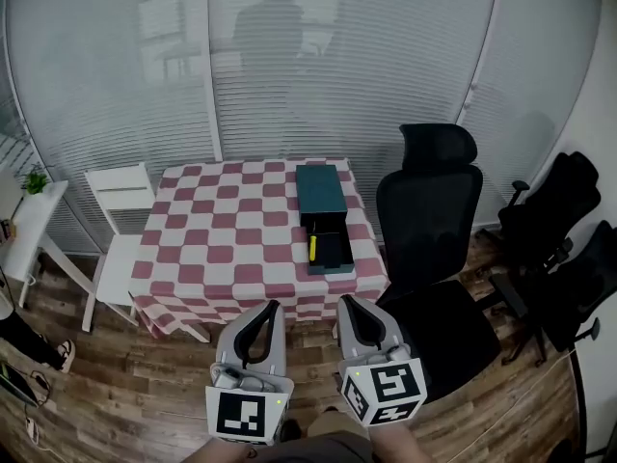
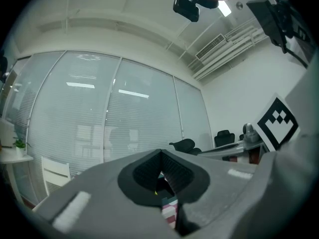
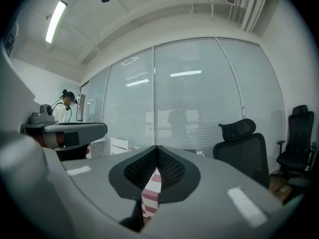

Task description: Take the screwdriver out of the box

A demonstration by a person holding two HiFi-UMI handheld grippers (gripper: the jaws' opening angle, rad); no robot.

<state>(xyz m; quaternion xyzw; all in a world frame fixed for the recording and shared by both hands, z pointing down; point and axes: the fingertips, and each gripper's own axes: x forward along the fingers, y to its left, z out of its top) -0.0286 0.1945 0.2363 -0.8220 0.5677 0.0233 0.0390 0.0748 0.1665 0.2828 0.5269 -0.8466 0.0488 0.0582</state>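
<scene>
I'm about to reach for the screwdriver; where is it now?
In the head view, the screwdriver lies in the open drawer of the teal box, on the right side of the checkered table, beside the black office chair.

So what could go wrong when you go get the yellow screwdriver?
The left gripper and right gripper are both shut. They must open first, or they may just knock the screwdriver. It lies in the narrow open drawer of the box, so a jaw could hit a wall. The black chair stands close by the table and might get bumped.
</scene>
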